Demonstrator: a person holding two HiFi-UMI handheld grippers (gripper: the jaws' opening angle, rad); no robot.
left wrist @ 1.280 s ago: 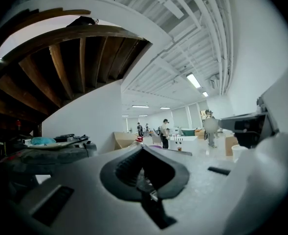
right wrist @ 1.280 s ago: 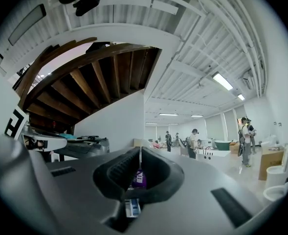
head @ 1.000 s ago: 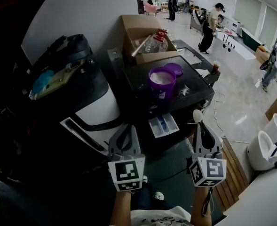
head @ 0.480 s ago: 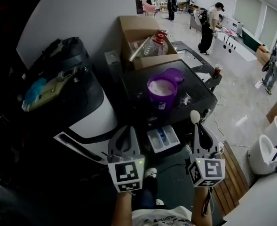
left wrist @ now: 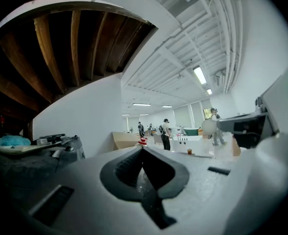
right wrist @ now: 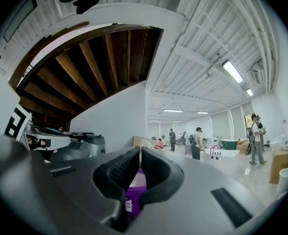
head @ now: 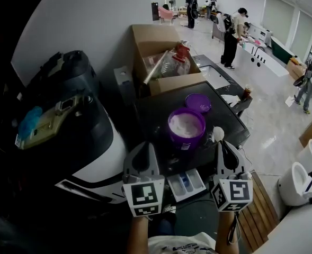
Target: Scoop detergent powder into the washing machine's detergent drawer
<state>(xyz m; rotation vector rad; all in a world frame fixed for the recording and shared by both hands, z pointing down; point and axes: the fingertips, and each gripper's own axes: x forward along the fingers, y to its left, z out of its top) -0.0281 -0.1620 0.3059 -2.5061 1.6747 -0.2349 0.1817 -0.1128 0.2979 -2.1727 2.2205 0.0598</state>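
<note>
Jaws of the left gripper (head: 143, 148) were closed on nothing. Right gripper (head: 222, 144) jaws gripped a white scoop (head: 217, 135) just beside the purple tub (head: 185, 142).

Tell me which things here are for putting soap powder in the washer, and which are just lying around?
For the job:
- purple tub of powder
- detergent drawer
- white scoop, held in the right hand-held gripper

Just lying about:
- cardboard box
- red-capped bottle in the box
- cup

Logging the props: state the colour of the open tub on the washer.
Purple tub, white powder inside; clearest in the head view.
</note>
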